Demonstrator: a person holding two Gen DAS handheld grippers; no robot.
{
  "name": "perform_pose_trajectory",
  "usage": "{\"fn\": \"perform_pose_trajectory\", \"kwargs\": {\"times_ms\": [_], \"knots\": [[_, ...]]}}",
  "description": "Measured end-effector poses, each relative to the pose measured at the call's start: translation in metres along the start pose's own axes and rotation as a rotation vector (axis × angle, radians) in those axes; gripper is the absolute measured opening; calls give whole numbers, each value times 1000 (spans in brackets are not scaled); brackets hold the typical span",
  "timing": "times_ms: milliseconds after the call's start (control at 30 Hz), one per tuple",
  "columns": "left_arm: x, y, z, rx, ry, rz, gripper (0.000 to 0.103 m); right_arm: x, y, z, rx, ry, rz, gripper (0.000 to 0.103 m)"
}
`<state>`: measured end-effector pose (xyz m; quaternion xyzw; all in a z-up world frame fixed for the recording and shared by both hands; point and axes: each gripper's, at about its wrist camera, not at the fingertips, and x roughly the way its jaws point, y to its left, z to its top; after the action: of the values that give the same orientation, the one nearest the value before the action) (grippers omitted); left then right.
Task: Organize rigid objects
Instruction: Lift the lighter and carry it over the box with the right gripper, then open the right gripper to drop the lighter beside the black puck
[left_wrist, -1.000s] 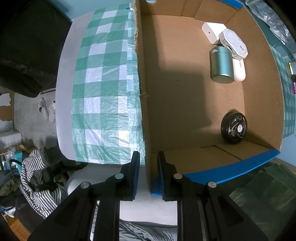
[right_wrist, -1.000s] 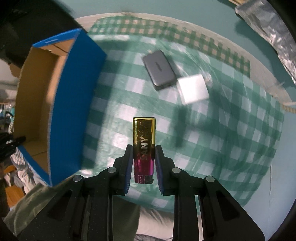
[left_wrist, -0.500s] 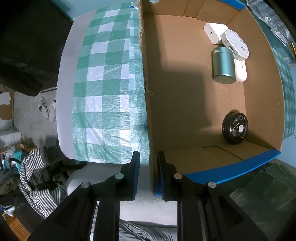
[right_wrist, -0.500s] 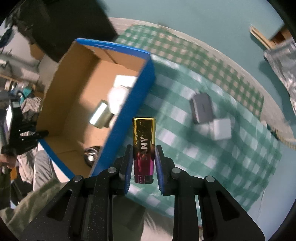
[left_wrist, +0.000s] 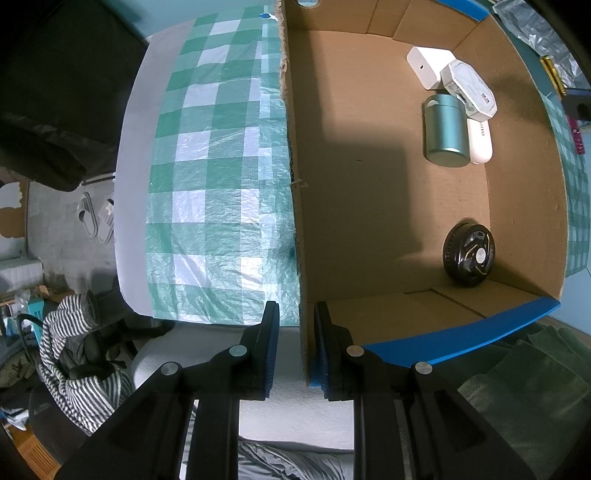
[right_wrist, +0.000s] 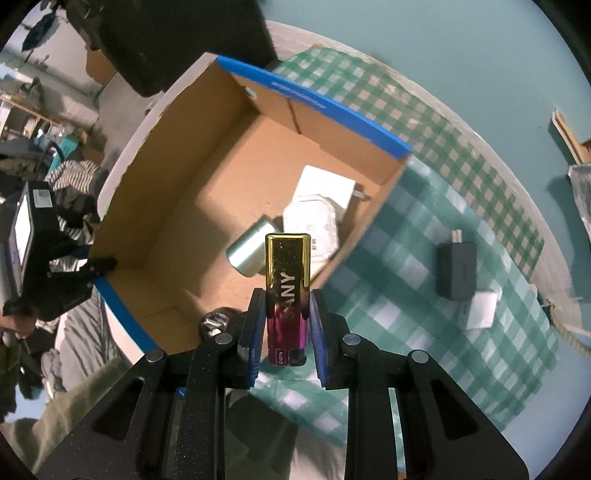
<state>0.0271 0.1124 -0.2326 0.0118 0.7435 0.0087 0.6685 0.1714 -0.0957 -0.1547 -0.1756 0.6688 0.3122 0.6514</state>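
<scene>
Box (left_wrist: 388, 177): open cardboard box with blue outer walls, standing on the green-checked cloth (left_wrist: 221, 184) that covers the surface.
Box contents: teal metal cylinder (left_wrist: 445, 133) lying on its side, touching a white capsule-shaped case (left_wrist: 480, 142); beyond them a white octagonal case (left_wrist: 469, 90) leaning on a white block (left_wrist: 428, 66); a black round disc (left_wrist: 468, 256) apart from these, in the corner nearer the left jaws.
Left gripper (left_wrist: 295, 347): jaws clenched on the box's near corner wall, one jaw outside, one inside.
Right gripper (right_wrist: 286, 325): jaws clenched on a lighter (right_wrist: 287, 284), gold at its far end, magenta between the jaws.
Lighter position: sticks straight out ahead of the right jaws, above the box's near wall, with the cylinder and white cases just beyond its tip.
Outside the box: dark grey charger (right_wrist: 456, 271) and small white cube (right_wrist: 480, 310) touching, on the cloth to the right of the right jaws.
</scene>
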Motion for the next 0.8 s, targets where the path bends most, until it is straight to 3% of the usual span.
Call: {"fn": "perform_pose_trajectory", "kwargs": {"times_ms": [433, 800], "knots": [[0, 0, 0, 5, 1, 1, 19, 43, 21, 4, -14, 63, -14, 23], [0, -1, 0, 4, 1, 1, 19, 46, 23, -1, -12, 71, -27, 23]]}}
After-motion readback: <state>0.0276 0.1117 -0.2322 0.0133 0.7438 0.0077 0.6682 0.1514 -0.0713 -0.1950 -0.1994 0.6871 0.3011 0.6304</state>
